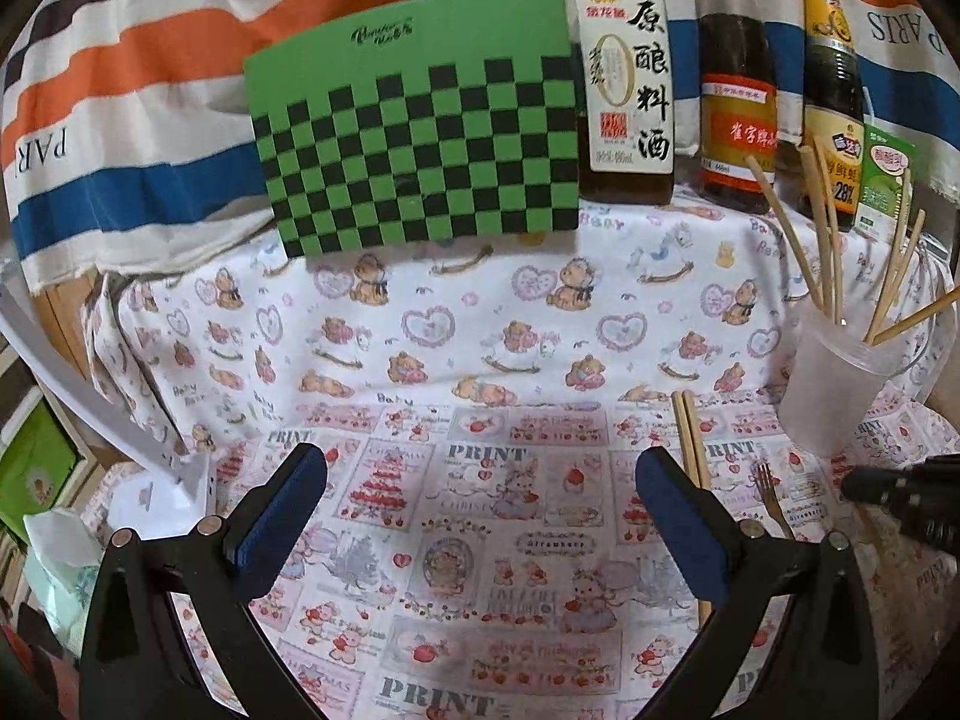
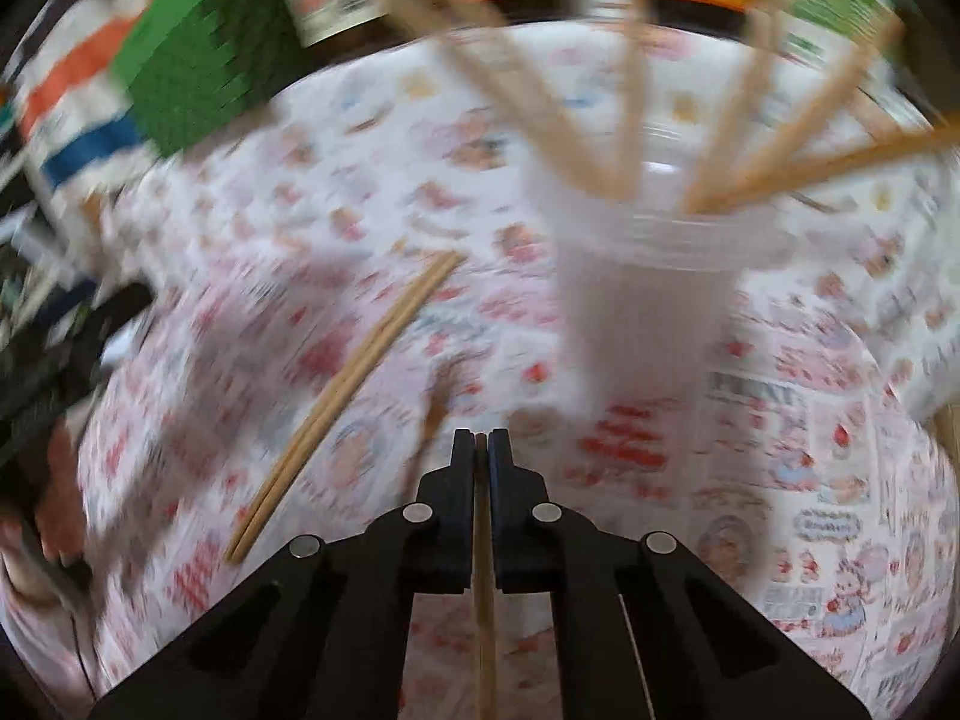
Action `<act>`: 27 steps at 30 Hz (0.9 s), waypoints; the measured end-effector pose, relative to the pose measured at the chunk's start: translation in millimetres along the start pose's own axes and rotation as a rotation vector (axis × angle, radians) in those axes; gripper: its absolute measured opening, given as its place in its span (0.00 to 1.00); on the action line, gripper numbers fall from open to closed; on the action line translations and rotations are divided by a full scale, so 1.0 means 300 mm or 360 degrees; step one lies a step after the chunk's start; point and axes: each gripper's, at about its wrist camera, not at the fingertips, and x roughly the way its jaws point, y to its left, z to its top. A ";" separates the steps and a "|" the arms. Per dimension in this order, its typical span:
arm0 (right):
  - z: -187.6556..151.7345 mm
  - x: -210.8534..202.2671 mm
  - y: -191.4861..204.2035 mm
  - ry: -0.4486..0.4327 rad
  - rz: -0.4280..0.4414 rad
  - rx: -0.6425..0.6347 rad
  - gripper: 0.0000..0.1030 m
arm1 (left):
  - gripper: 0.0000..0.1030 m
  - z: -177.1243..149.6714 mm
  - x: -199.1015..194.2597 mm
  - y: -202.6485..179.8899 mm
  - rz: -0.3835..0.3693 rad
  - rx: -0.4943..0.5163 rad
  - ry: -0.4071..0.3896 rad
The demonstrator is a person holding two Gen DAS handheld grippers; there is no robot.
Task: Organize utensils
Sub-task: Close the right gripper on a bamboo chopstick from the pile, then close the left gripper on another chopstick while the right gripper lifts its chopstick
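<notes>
Item: wooden utensils, pale tan, on a printed tablecloth (image 1: 480,360) of bears, hearts and strawberries.

Chopstick (image 2: 483,600): one thin wooden stick, pinched between the closed jaws of the right gripper (image 2: 481,441); its shaft runs back between the two black arms toward the camera. The right wrist view is smeared by motion, so fine detail is lost.

Loose pair of chopsticks (image 1: 690,450): two sticks lying side by side on the cloth, just past the right finger of the left gripper (image 1: 480,498); in the right wrist view they lie to the left of the closed tongs.

Fork (image 1: 771,498): one, small, on the cloth right of the left gripper's right finger, near the cup.

Cup (image 1: 840,384): one, translucent plastic, upright, ahead and right of the left gripper, directly ahead of the right one. It holds about six or seven chopsticks fanned outward; the exact count is uncertain.

Left gripper: jaws wide apart, blue pads (image 1: 282,516) facing each other, nothing between them, angled down over the cloth.

Background: three sauce bottles (image 1: 624,72), one green carton (image 1: 885,180), one green checked board (image 1: 414,144) propped upright.
</notes>
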 end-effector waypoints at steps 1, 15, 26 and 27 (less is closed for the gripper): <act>0.008 0.007 -0.021 0.0007 0.0005 0.0029 0.05 | 0.99 -0.001 0.006 0.004 -0.0010 -0.0012 0.0013; -0.013 0.067 -0.023 0.0195 -0.0138 -0.0037 0.20 | 0.99 -0.054 0.112 -0.027 -0.0105 0.0021 0.0253; -0.014 0.064 -0.037 0.0209 -0.0200 -0.0055 0.07 | 0.99 -0.041 0.010 -0.133 -0.0297 0.0179 0.0063; -0.010 0.064 -0.046 0.0213 -0.0174 -0.0019 0.06 | 0.99 -0.038 0.031 -0.153 -0.0298 0.0212 0.0120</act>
